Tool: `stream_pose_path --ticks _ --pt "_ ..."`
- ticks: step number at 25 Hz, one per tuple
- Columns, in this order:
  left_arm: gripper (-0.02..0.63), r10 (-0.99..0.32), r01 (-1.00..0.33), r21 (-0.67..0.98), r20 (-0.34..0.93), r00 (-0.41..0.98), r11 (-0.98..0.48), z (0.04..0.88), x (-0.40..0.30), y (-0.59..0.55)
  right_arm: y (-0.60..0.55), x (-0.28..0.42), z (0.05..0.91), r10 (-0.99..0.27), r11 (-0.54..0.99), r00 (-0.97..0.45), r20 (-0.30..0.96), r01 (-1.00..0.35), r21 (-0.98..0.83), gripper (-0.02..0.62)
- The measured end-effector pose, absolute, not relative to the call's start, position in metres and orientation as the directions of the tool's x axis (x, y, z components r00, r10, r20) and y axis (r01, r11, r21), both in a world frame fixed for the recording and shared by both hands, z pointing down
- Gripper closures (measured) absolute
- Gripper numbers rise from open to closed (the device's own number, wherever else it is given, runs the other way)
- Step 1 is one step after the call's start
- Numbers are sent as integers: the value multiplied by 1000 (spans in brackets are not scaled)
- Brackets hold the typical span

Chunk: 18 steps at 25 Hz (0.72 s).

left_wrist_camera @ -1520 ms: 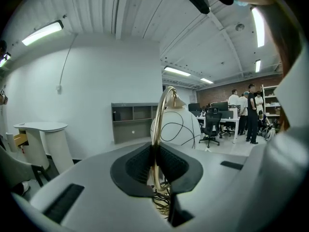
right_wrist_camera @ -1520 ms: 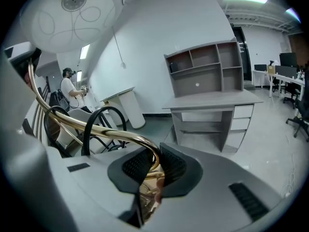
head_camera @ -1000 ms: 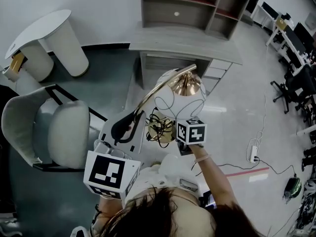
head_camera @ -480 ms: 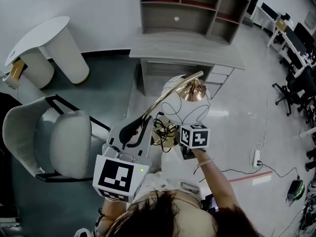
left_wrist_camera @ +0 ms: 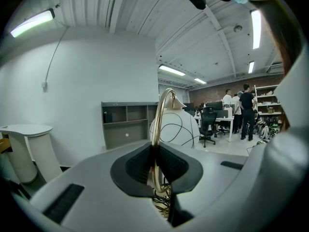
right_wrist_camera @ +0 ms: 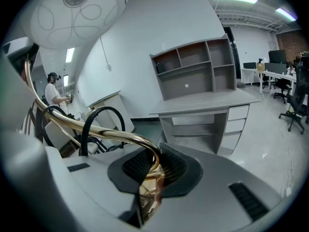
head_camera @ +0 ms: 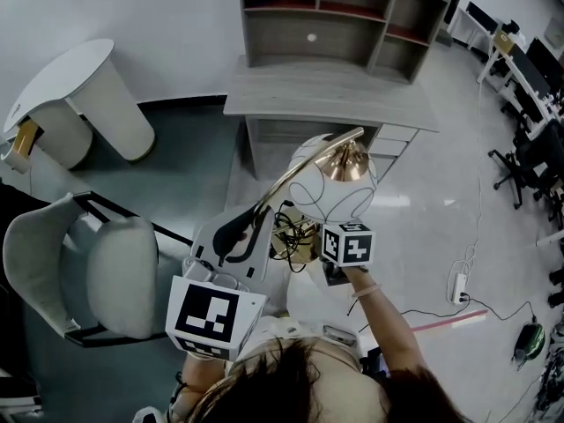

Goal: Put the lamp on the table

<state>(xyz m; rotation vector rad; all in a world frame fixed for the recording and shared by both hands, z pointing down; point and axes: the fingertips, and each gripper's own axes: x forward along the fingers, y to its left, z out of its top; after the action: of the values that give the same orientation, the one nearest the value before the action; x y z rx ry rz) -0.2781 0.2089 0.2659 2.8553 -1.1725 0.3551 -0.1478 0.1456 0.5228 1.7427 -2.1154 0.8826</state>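
Note:
I hold a lamp in the air in front of a grey desk (head_camera: 330, 95). The lamp has a curved brass arm (head_camera: 300, 164) and a white globe shade (head_camera: 333, 192) with black line patterns; its black cord (head_camera: 286, 227) bunches below. My left gripper (head_camera: 238, 234) is shut on the brass arm (left_wrist_camera: 155, 149), which rises between the jaws to the shade (left_wrist_camera: 175, 127). My right gripper (head_camera: 328, 267) is shut on the lamp's lower brass part (right_wrist_camera: 145, 151), with the shade (right_wrist_camera: 72, 11) overhead. The desk (right_wrist_camera: 207, 105) stands ahead in the right gripper view.
A shelf unit (head_camera: 344, 11) stands on the desk's far side. A white rounded side table (head_camera: 79, 86) and a grey armchair (head_camera: 84, 258) are to the left. Office chairs (head_camera: 529, 161) and cables (head_camera: 463, 276) lie at the right. People (left_wrist_camera: 244, 110) stand far off.
The lamp and both grippers have moved slightly forward and right toward the desk over the last second; in the last half second they hardly moved. Both grips stayed shut.

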Motion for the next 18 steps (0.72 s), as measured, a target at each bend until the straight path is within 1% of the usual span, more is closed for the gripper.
stream_pose_path --ticks 18 --pt "574 -675 -681 -68 238 699 -729 262 -200 126 68 -76 522 -787 83 -254 562 -946 -312 543"
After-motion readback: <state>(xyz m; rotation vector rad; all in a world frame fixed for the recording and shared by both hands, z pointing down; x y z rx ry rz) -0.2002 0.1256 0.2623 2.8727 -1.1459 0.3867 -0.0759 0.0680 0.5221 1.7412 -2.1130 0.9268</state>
